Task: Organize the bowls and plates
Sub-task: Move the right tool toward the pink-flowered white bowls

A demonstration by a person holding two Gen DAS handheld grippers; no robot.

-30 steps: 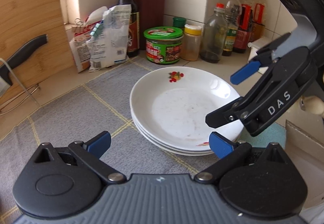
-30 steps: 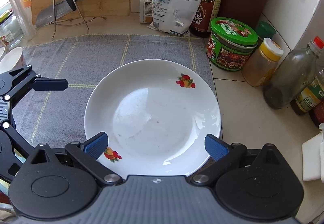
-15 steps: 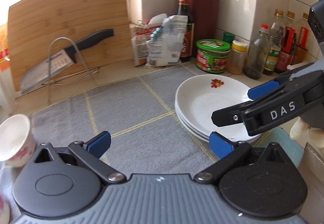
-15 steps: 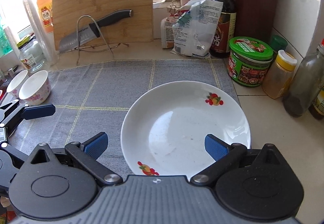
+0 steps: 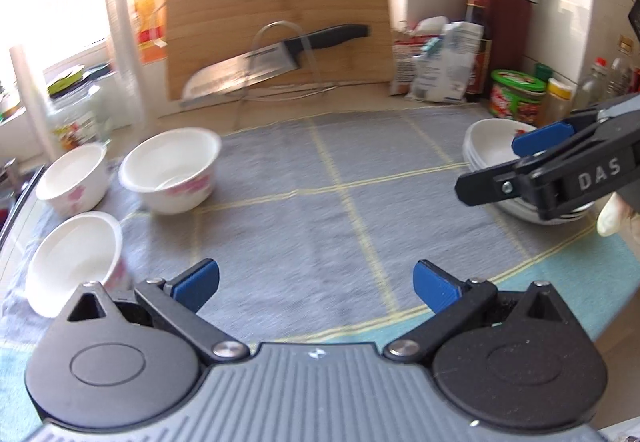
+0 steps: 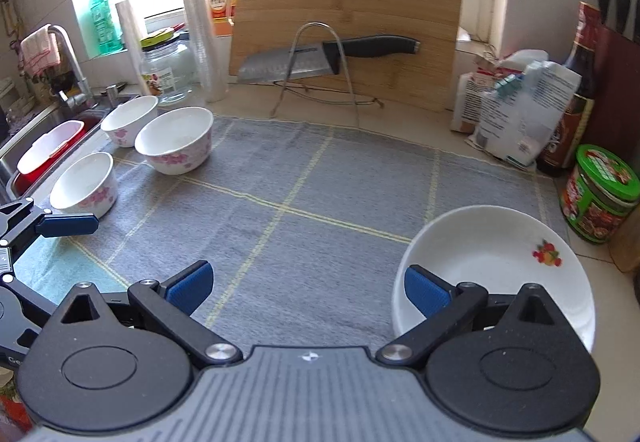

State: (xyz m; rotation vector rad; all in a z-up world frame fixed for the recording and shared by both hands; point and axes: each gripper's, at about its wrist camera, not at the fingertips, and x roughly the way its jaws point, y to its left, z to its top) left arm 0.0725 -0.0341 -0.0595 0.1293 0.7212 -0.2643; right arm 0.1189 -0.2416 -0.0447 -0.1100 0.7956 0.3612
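Moved: both our grippers have swung away from the plates toward the bowls since the earlier frames; nothing else has shifted.
Plates: we count a stack of plates [image 5: 490,140] done, sitting at the right edge of the grey mat [image 6: 304,178], beside the green-lidded jar [image 6: 600,194].
Bowls: three bowls are loose at the mat's left edge, the big bowl [image 6: 176,140], the near bowl [image 6: 84,186] and the far bowl [image 6: 128,118], each apart, none nested.
Left gripper [image 5: 316,282]: jaws wide, holding nothing, aimed at bare mat.
Right gripper [image 6: 308,286]: jaws wide and empty, right finger over the plate rim.
Left to do: we judge the bowls need stacking.
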